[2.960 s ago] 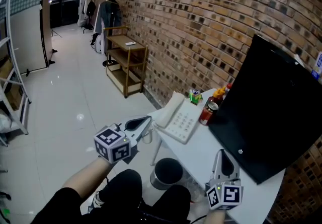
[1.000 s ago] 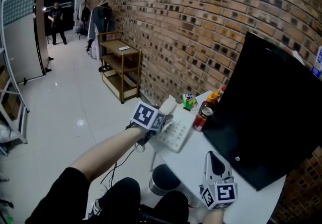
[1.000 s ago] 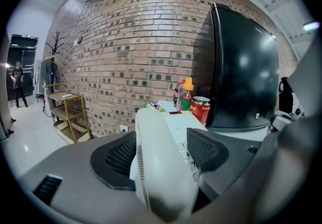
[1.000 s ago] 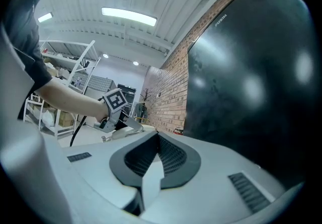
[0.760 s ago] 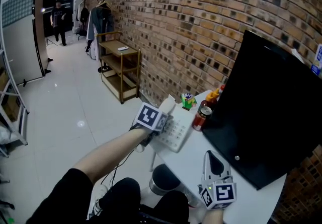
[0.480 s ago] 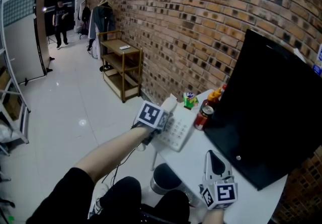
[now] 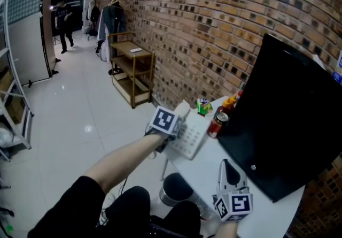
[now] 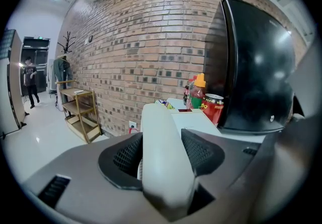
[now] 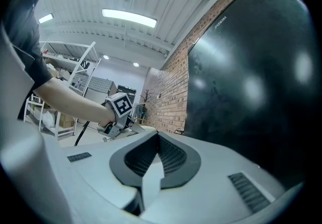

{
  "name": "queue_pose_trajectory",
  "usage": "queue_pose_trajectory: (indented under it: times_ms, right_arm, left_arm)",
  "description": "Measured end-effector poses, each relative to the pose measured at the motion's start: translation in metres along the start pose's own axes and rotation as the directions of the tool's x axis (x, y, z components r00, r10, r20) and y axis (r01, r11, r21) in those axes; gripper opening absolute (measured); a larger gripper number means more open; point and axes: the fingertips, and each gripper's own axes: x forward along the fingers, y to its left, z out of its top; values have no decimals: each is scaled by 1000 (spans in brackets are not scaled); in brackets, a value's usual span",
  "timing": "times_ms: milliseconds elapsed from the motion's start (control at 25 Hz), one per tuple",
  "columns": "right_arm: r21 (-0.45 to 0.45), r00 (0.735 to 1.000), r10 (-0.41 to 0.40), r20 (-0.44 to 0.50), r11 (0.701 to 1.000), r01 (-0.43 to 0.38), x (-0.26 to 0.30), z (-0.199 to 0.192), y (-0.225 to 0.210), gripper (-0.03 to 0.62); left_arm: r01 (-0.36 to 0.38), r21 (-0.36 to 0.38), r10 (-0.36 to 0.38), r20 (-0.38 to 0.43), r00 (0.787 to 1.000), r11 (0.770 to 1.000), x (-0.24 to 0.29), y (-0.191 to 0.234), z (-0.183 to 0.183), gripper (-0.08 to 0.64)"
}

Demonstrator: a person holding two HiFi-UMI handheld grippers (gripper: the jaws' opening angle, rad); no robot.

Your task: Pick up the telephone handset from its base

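The white telephone handset (image 8: 161,155) lies on its base (image 7: 191,136) at the left end of the white table (image 7: 211,163). My left gripper (image 8: 162,140) has it lengthwise between its jaws; they are closing, and both dark pads (image 8: 197,151) lie against its sides. In the head view the left gripper (image 7: 174,125) sits over the phone's left edge, and only the handset's far end (image 7: 183,108) shows. My right gripper (image 7: 231,167) rests near the table's front edge, shut and empty, pointing at the black monitor; its pads (image 9: 171,155) meet at the tips.
A large black monitor (image 7: 288,119) fills the table's right side. A red can (image 7: 218,123), sauce bottles (image 7: 231,101) and a small green packet (image 7: 203,106) stand just behind the phone. A round bin (image 7: 176,189) is under the table; a wooden shelf (image 7: 133,66) stands along the brick wall.
The left gripper has come from in front of the table onto the phone's left edge and has stayed there for the last second. The right gripper has not moved.
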Motion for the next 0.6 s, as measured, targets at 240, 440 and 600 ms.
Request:
queue_pose_trajectory:
  times_ms: [240,440,600]
  right_arm:
    - [-2,1000,-1,0,1000,1,-1,0,-1,8]
    - [0,1000,0,-3,1000,0,-3,0,0,8]
    - [-1,1000,-8,-9,1000,8,-3,1,-1,8]
  left_arm:
    - [-13,-39,15,43,999,999,-9,5,6,227]
    - [-2,-27,4,55,998,1000,-19,1,8,222]
    - [-9,-28,11,89,996,1000,-30,4,13,219]
